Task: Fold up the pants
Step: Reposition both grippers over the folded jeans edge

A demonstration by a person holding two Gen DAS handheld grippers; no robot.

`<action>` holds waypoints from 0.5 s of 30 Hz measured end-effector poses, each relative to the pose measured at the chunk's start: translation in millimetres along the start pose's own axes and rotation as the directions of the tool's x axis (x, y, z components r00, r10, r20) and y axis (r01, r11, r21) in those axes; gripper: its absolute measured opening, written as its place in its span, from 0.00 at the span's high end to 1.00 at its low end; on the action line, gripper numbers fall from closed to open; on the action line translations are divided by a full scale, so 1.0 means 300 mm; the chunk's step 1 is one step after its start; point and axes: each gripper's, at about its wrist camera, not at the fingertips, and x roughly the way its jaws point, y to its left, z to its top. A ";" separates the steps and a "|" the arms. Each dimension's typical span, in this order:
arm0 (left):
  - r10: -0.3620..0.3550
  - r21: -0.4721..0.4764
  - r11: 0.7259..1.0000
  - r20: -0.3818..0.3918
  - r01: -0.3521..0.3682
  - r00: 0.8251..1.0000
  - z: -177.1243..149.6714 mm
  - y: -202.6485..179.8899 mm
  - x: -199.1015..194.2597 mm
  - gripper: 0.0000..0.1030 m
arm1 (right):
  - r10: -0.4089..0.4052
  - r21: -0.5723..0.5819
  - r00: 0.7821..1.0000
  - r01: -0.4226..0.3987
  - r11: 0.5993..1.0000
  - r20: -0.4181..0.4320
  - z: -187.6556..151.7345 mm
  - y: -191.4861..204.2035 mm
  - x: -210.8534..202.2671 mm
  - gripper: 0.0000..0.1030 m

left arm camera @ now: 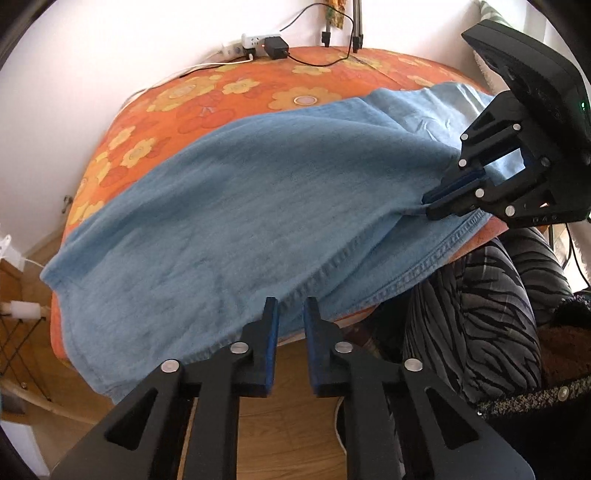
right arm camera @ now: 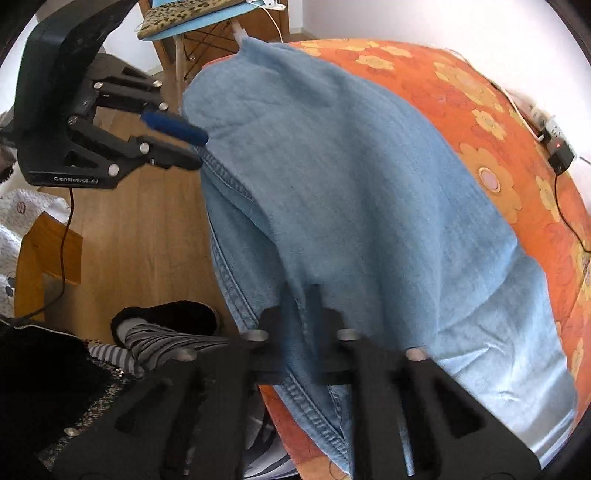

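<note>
Light blue denim pants [left arm camera: 240,206] lie across an orange flowered table top [left arm camera: 192,103], one end hanging over the left edge. My left gripper [left arm camera: 290,306] is open, its blue-padded fingers just at the seamed near edge of the pants, nothing between them. My right gripper [left arm camera: 430,206] is shut on the pants' edge fabric at the right and lifts it slightly. In the right wrist view the pants [right arm camera: 351,192] run away from my right gripper [right arm camera: 299,295], which is blurred and clamped on the denim seam; the left gripper [right arm camera: 197,147] hovers open at the far edge.
A power strip and black adapter with cables [left arm camera: 266,46] sit at the table's far edge. The person's striped trousers [left arm camera: 476,314] stand close at the right. A chair with a leopard cushion [right arm camera: 184,18] and wooden floor [right arm camera: 140,229] lie beyond the table.
</note>
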 end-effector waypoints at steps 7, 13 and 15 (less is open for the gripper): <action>-0.022 -0.239 0.970 0.030 0.028 0.999 -0.169 0.082 -0.058 0.88 | 0.029 -0.134 1.000 -0.030 0.991 -0.010 -0.008 0.123 -0.042 0.94; 0.012 -0.543 0.838 0.109 0.049 0.994 -0.334 0.254 -0.133 0.74 | -0.042 -0.104 0.995 0.051 0.993 0.088 0.056 0.101 -0.070 0.52; 0.015 -0.639 0.765 0.141 0.080 0.990 -0.380 0.332 -0.144 0.62 | -0.060 -0.114 0.995 0.069 0.991 0.083 0.077 0.099 -0.055 0.52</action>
